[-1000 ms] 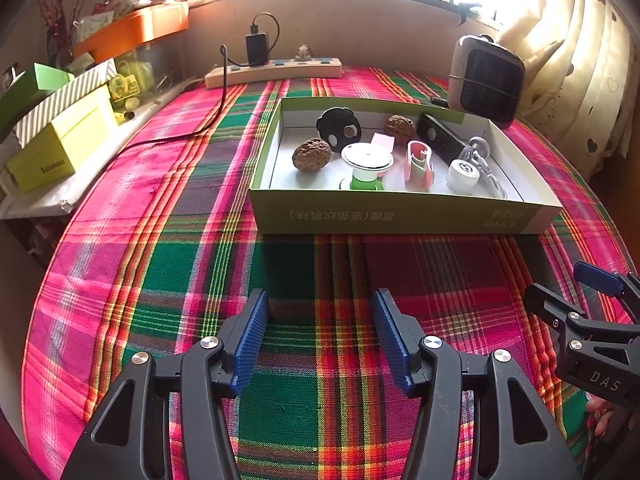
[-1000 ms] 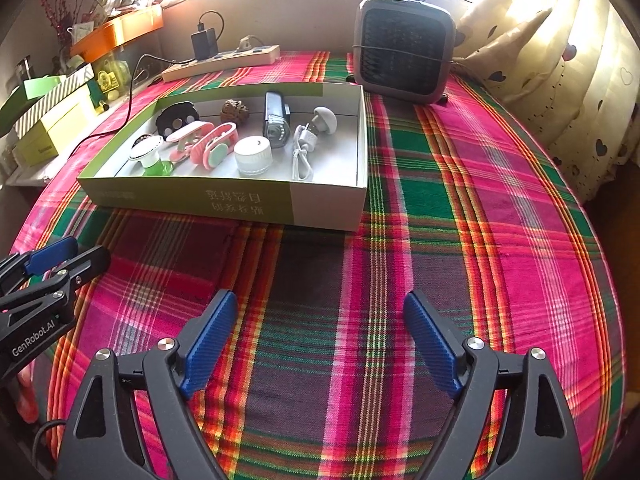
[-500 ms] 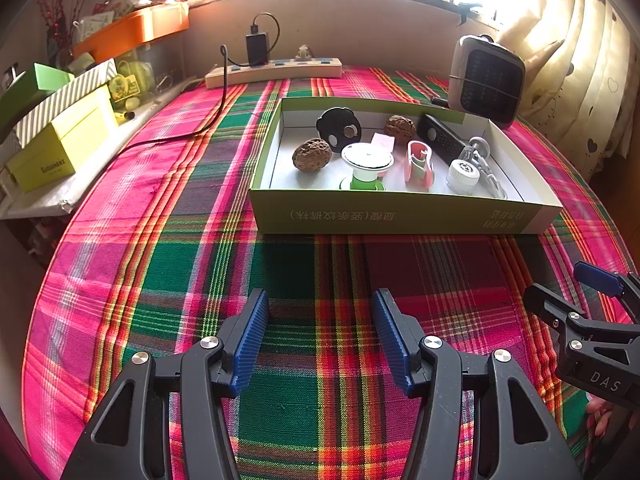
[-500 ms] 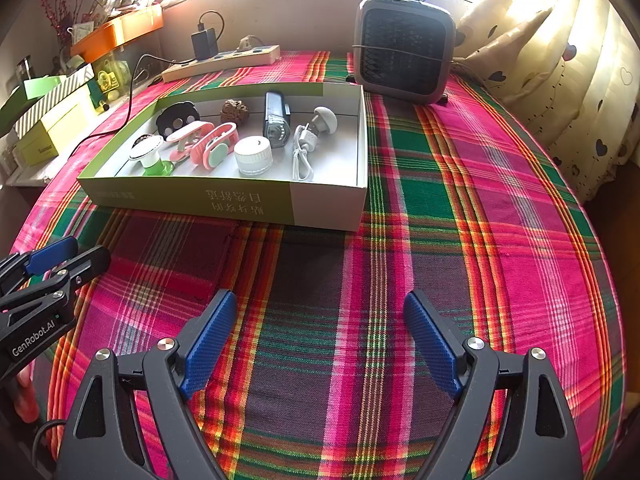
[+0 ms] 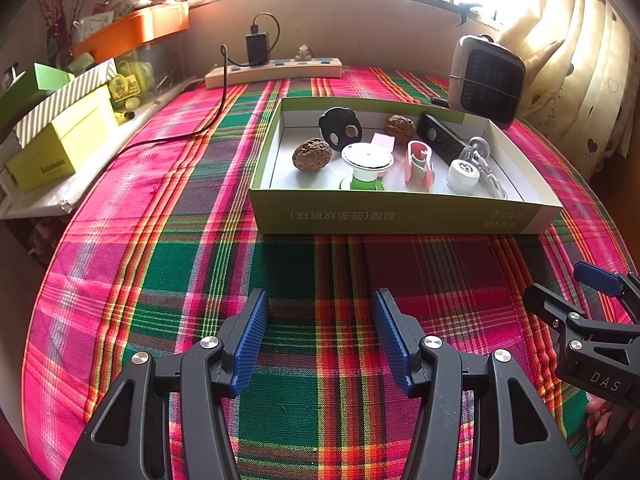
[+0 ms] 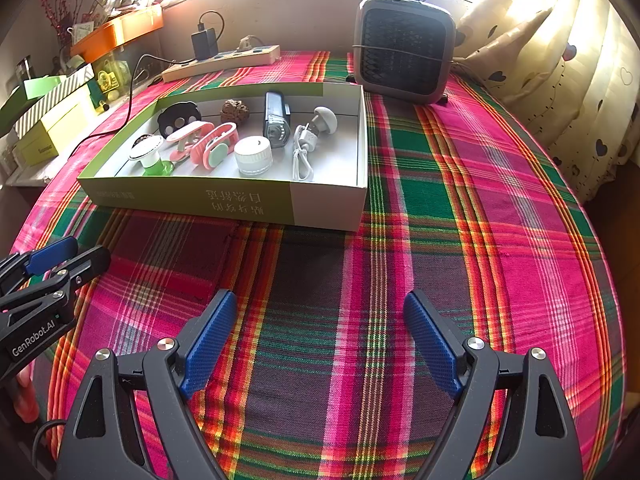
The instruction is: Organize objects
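Surface [image 6: 460,208] w/ plaid cloth carries a shallow green box [image 6: 224,202], far side from both tongs. Everything to sort sits inside the box; nothing in either grip.

Box: light cardboard, walls will flex, so prob. push or pinch a wall, not lift by one corner.

Dark flashlight-type bar [image 6: 275,124], rigid, likely the heaviest piece; take across its narrow width mid-body. Pink clips [image 6: 212,146] lie side by side, touching; hard plastic, light, may spring. Grab across the flat sides.

White cap [image 6: 253,156] is round and smooth, could slip; pinch across diameter. Green-and-white spool [image 5: 365,164] stands upright, top-heavy; grip the stem. Walnuts [image 5: 312,155]: hard, bumpy, good friction, may roll. White cable [image 6: 302,152] is limp; pinch the bundled part.

Left tongs [image 5: 320,336] open, empty, hovering over cloth well short of the box. Right tongs [image 6: 316,336] spread wider, also empty.
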